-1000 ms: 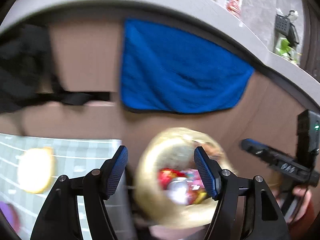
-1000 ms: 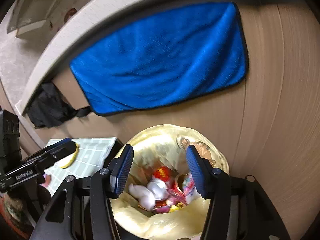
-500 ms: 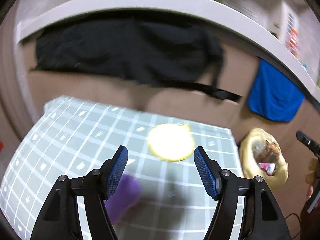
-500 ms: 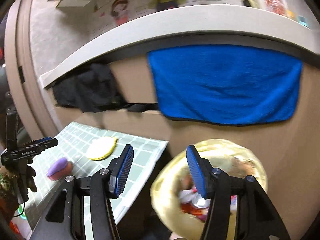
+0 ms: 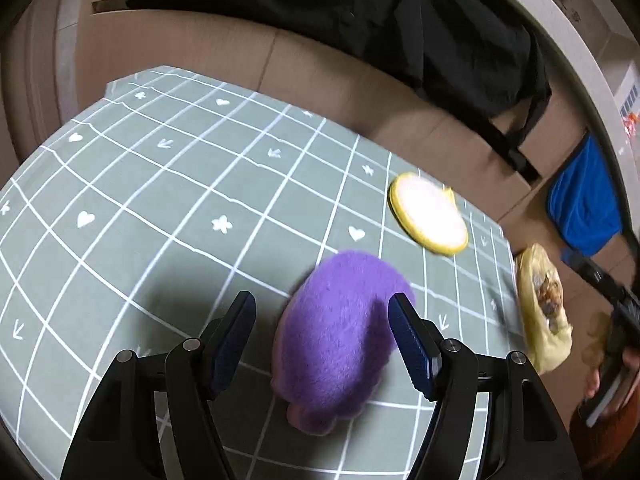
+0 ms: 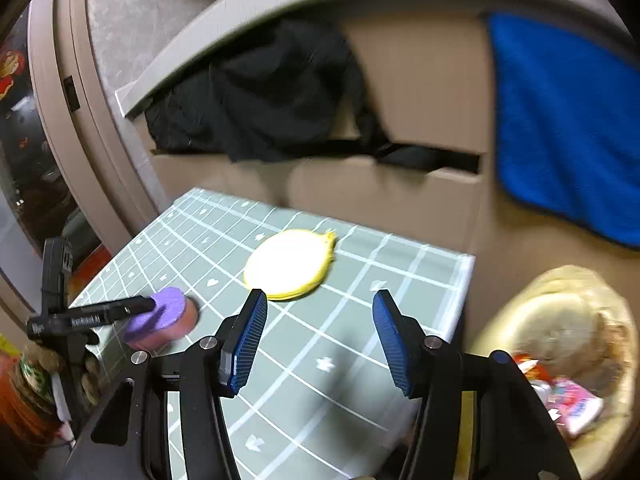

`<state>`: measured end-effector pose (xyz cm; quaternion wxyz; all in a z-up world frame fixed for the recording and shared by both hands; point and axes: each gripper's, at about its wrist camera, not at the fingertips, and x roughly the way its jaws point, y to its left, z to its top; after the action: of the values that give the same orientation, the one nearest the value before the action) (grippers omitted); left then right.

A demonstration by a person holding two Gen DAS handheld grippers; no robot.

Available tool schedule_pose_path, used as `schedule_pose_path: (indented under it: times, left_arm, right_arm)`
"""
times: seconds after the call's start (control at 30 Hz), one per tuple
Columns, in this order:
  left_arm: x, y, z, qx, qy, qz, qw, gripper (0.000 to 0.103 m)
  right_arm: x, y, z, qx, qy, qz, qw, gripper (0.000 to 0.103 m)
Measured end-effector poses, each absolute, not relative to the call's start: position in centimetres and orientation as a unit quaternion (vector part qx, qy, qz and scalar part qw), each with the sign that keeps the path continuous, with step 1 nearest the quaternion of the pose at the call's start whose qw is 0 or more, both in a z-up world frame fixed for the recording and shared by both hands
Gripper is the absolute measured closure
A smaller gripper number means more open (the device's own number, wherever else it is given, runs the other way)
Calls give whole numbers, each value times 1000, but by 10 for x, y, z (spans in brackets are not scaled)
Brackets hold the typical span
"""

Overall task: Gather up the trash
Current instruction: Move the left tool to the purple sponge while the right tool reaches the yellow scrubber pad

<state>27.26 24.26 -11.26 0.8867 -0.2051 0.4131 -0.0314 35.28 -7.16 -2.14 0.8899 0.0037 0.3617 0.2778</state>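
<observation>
A fuzzy purple and pink object [image 5: 340, 336] lies on the green checked tablecloth [image 5: 160, 200]. My left gripper [image 5: 322, 344] is open with its jaws on either side of it, not closed on it. It also shows in the right wrist view [image 6: 164, 318], with the left gripper [image 6: 100, 314] over it. A yellow-rimmed round pad [image 5: 428, 216] [image 6: 290, 264] lies farther back. My right gripper [image 6: 320, 344] is open and empty above the table's right part. The yellow-lined trash bin [image 6: 560, 344] [image 5: 540, 304] holds wrappers beside the table.
Cardboard boxes [image 6: 384, 188] stand behind the table with a black garment [image 6: 260, 92] draped over them. A blue towel [image 6: 560, 128] hangs at the right. The table's right edge [image 6: 460, 312] drops off next to the bin.
Both grippers swung left from above the trash bin to the table. The left gripper came down around the purple object. Both stay open.
</observation>
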Motion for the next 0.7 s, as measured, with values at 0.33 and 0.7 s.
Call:
schedule_pose_path:
  times: [0.33,0.7]
  left_arm:
    - [263,234,-93,-170,367,-64,912,34]
    - [266,250,-98,-188,373,-84,905,34]
  right_arm:
    - [443,6,-79,-27,421,278,863,64]
    - [489,17,-96,18,433,307,847,95]
